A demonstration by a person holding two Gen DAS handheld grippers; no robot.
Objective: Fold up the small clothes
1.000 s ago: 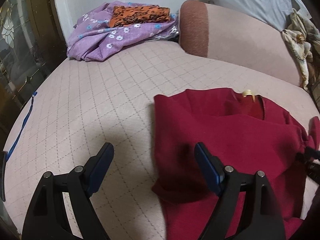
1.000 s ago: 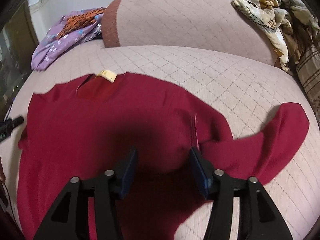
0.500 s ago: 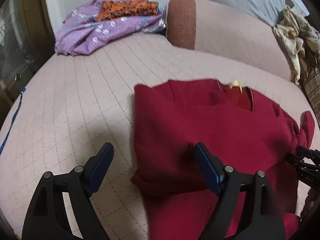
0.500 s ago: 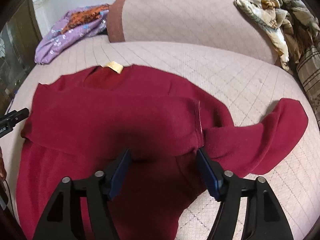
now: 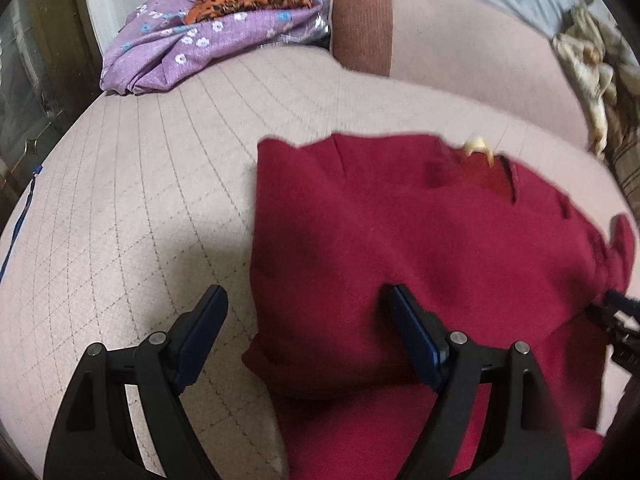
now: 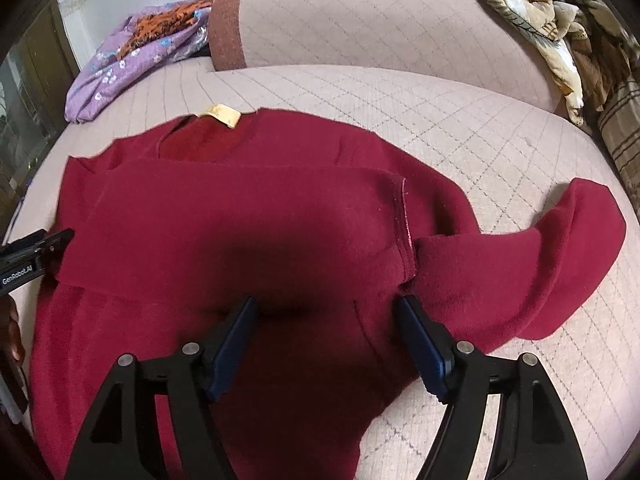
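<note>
Right gripper (image 6: 326, 320), jaws just been opening, hovers empty over the red sweater (image 6: 240, 208); left gripper (image 5: 306, 312) gapes wide, empty, at nine o'clock beside the sweater's folded edge.

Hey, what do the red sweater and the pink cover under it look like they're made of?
Red sweater: likely fleece or brushed knit; matte, fuzzy nap, soft thick folds, a stitched seam at the sleeve. Pink cover: seems a woven, quilted fabric; flat matte surface crossed by stitched diamond lines. Exact fibres cannot be told.
</note>
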